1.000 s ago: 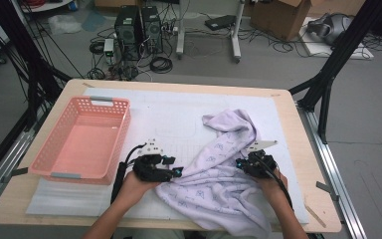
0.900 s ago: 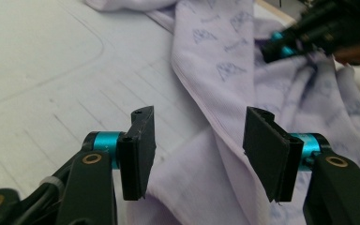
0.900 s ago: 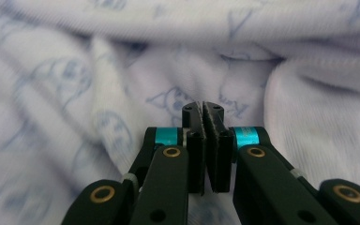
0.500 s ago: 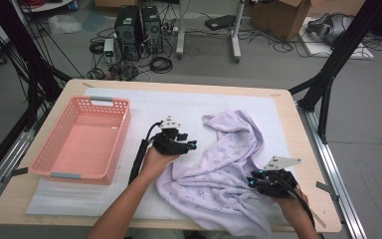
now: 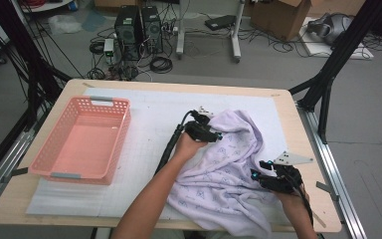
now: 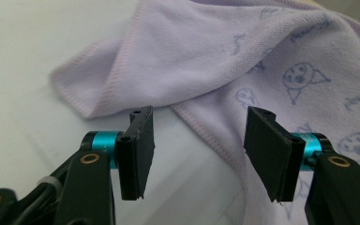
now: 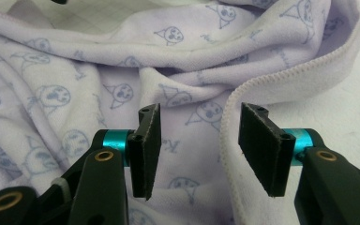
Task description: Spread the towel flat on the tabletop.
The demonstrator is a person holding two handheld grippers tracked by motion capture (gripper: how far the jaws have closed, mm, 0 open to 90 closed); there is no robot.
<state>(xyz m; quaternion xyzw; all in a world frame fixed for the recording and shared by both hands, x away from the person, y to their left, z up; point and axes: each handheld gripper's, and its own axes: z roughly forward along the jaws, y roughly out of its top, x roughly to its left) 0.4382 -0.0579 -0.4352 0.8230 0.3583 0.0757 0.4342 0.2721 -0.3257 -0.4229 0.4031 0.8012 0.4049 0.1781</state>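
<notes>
A crumpled lilac towel [image 5: 229,169] with small blue printed faces lies on the white mat at the table's right half. My left gripper [image 5: 210,133] hovers at the towel's far left edge; its own view shows it open [image 6: 197,150], the stitched hem of the towel [image 6: 201,75] running between the jaws. My right gripper [image 5: 262,178] is at the towel's near right side. It is open too [image 7: 199,150], with a folded hem of the towel [image 7: 272,79] lying under and between the jaws.
An empty pink plastic basket [image 5: 59,164] stands on the left of the mat [image 5: 149,114]. The wooden table edge [image 5: 308,144] runs close to the right gripper. Black frame posts, cables and computer boxes sit on the floor beyond.
The left gripper moved away from me and rightward to the towel's far edge. The right gripper drew back toward the near right corner. The towel spread out a little.
</notes>
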